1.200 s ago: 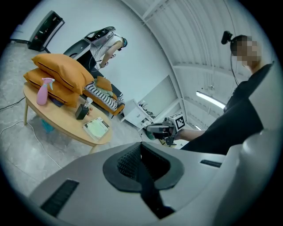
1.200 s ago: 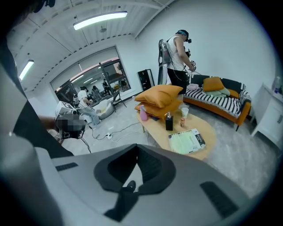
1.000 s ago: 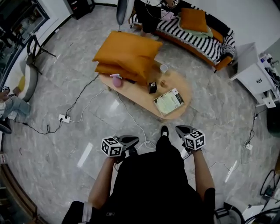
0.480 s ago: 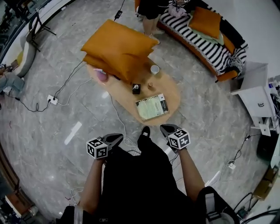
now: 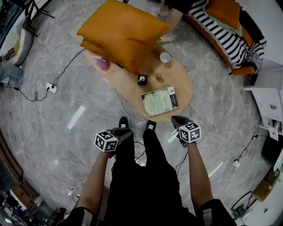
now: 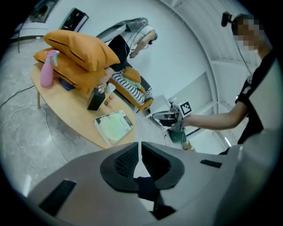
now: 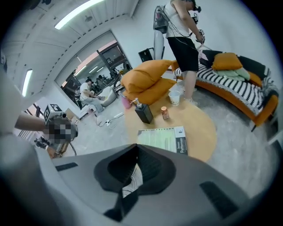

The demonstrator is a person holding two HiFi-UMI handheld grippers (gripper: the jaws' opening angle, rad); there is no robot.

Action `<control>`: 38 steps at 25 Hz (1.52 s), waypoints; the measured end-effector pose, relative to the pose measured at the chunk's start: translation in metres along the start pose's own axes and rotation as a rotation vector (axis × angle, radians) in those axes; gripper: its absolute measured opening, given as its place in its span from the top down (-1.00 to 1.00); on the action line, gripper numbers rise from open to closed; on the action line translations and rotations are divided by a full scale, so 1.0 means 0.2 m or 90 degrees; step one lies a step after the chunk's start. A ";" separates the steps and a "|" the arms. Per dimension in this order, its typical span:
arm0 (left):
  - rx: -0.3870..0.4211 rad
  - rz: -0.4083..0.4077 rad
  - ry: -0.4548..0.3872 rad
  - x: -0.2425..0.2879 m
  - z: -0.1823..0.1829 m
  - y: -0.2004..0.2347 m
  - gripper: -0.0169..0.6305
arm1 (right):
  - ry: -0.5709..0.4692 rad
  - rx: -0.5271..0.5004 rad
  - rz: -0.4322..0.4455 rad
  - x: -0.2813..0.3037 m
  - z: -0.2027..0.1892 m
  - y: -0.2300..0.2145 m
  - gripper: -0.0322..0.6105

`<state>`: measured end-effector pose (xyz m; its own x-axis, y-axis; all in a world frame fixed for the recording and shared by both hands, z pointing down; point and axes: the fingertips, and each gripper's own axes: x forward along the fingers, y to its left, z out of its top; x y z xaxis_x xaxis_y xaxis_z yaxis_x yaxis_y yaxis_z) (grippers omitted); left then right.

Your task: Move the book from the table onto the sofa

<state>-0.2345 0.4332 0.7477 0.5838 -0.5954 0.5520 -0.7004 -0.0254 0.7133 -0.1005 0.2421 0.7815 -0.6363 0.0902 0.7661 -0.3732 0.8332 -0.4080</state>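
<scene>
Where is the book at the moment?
Head view, centre: the book lies flat at the near end of the wooden table, just this side of the black bottle.

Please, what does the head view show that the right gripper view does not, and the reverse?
Only the head view shows the marker cube on the right claw and the forearm behind it. Only the right gripper view shows the ceiling lights, a seated person in the background, and that claw's jaws together with nothing between them. Both show the book lying flat on the wooden table, the orange cushions and the striped sofa.
</scene>
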 end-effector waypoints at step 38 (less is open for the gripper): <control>-0.321 -0.119 -0.046 1.01 -0.26 0.95 -0.02 | -0.123 0.013 -0.235 0.75 -0.05 -1.01 0.18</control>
<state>-0.2284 0.3499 1.0161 0.6373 -0.6718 0.3776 -0.2927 0.2423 0.9250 -0.1129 0.0928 0.9836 -0.5722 -0.3183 0.7558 -0.6121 0.7791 -0.1352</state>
